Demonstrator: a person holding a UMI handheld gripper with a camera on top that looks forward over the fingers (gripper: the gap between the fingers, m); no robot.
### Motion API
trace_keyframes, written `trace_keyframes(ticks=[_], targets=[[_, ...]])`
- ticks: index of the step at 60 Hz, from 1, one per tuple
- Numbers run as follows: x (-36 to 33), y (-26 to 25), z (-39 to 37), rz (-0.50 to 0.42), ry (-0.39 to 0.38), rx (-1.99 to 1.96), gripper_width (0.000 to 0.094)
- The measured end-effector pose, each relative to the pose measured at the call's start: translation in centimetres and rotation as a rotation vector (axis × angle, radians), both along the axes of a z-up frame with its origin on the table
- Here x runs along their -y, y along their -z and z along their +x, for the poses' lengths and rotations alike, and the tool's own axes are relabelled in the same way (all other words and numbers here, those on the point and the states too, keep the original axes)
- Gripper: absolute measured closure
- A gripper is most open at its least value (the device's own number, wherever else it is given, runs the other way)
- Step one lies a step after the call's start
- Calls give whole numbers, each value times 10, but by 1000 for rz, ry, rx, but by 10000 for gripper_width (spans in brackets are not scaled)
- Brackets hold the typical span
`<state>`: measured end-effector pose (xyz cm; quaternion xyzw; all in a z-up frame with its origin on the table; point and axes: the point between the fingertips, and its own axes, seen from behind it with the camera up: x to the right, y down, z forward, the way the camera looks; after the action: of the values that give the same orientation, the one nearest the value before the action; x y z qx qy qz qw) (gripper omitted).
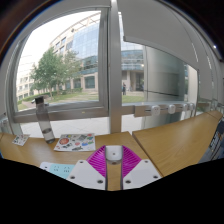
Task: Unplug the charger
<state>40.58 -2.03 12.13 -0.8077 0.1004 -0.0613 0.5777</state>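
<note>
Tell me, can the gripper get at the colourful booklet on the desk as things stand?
Probably yes. The booklet lies flat on the desk just ahead of the gripper, slightly left, with nothing between. A small white thing sits between the fingers, though, and may hinder gripping.

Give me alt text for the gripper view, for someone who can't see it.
An open two-finger gripper with magenta pads holds nothing above a light wooden desk. A colourful printed booklet lies beyond the fingers, before large windows showing trees and glass buildings. No charger is identifiable.
</note>
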Motion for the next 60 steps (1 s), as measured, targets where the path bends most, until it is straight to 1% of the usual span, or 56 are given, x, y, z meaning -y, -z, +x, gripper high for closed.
trace_keyframes(ticks=[6,11,13,17,21,27,28,30,32,37,40,43,47,50,54,60], targets=[[-3,54,-4,-79,-38,-36,775],[-9,77,-13,-108,-86,-43,775],[-9,89,-16,-120,-96,-50,760],[-13,103,-23,-136,-119,-59,759],[-13,106,-26,-129,-125,-63,733],[-12,106,-23,-126,-106,-51,675],[-11,106,-23,-126,-102,-49,657],[-10,105,-22,-126,-93,-41,585],[-9,101,-20,-128,-84,-30,526],[-8,82,-22,-98,-70,8,461],[-5,60,-26,-66,-56,21,420],[-1,33,-34,-15,-49,36,406],[12,-4,-46,45,-29,46,287],[23,-27,-63,91,-31,46,218],[40,-50,-93,128,-43,32,184],[67,-60,-145,136,-68,1,139]])
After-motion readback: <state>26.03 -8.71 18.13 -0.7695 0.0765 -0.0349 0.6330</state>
